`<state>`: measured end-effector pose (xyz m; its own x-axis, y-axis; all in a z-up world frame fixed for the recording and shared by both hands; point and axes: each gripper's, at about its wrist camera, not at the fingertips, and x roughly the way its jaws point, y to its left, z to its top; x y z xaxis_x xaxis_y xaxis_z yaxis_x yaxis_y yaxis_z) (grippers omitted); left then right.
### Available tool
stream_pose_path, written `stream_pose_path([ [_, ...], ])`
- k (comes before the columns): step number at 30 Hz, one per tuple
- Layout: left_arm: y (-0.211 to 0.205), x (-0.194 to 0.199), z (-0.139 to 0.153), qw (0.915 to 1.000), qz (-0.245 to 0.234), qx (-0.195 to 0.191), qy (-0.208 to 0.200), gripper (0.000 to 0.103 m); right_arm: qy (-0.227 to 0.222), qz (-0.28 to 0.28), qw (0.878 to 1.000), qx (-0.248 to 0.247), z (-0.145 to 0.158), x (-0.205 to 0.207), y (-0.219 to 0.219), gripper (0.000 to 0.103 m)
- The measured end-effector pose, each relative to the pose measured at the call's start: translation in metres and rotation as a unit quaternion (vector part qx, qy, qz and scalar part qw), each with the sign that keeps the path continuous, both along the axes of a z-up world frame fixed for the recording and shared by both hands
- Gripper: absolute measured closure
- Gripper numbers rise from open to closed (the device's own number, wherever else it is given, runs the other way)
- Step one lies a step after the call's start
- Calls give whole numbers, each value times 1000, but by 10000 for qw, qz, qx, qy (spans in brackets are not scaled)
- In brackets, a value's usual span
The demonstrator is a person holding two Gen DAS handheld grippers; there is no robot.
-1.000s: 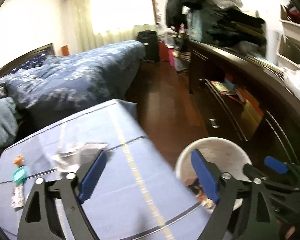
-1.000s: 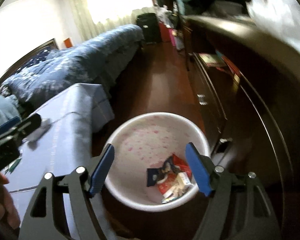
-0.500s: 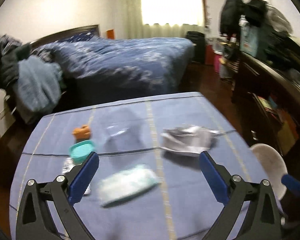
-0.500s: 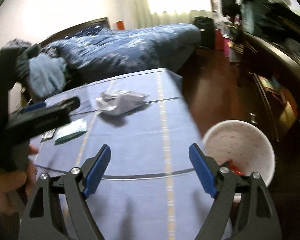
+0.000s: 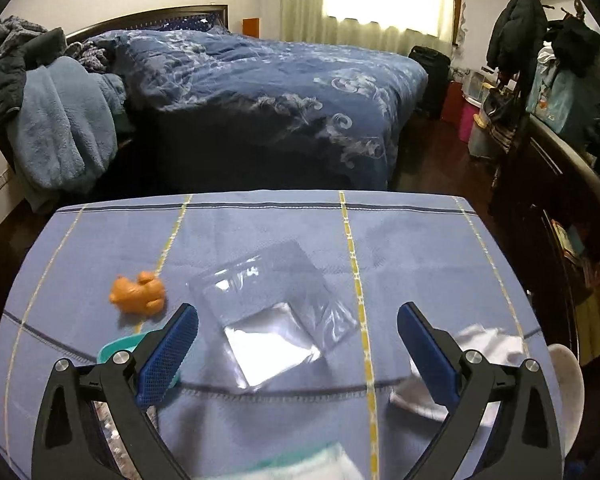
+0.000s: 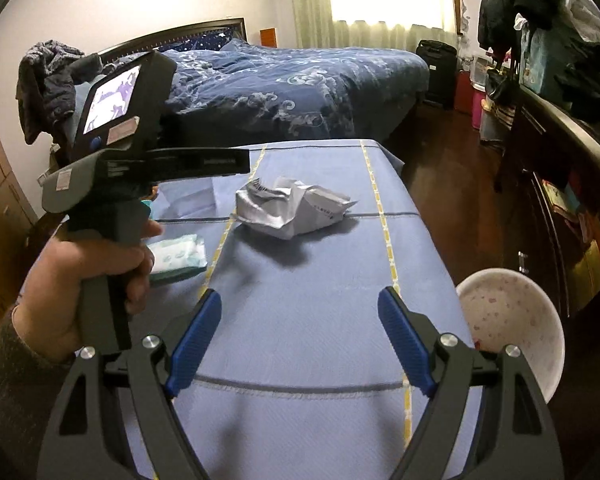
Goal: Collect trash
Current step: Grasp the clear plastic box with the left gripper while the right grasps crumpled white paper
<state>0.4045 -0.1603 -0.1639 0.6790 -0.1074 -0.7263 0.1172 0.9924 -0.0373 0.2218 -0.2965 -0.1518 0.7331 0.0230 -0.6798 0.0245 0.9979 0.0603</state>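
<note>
Trash is seen scattered on a blue-clothed table (image 6: 320, 320): a clear plastic bag (image 5: 272, 316) between the wide-open, empty left gripper (image 5: 298, 344), crumpled paper (image 6: 292, 208) beyond the open, empty right gripper (image 6: 300, 332).

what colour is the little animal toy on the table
Orange. The animal toy lies on the blue tablecloth, clearest in the left wrist view.

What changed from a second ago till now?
Both tools swung away from the bin toward the table. The left tool now hangs over the clear bag; the right tool faces the crumpled wrapper. Neither took hold of anything. Bin, wrapper, bag and orange toy stayed put.
</note>
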Motion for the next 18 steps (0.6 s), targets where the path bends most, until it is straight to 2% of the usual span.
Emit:
stream_pose_path([
  [2, 0, 8, -6, 10000, 42, 25, 44, 4, 11, -44, 10000, -12, 0, 7, -2, 22],
  [3, 1, 10, -8, 9999, 64, 9, 84, 7, 26, -55, 10000, 21, 0, 12, -3, 22],
  [7, 5, 21, -18, 9990, 41, -187, 395, 39, 115, -91, 9995, 275, 0, 30, -11, 22],
  [8, 7, 22, -21, 9987, 16, -253, 450, 43, 136, -114, 9993, 324, 0, 36, -12, 22],
  [12, 14, 18, -17, 9986, -45, -392, 339, 49, 142, -181, 9992, 324, 4, 58, -8, 22],
  [18, 36, 4, 10, 9987, -1, -501, -48, 49, 279, -448, 9983, 257, 0, 98, -1, 22],
])
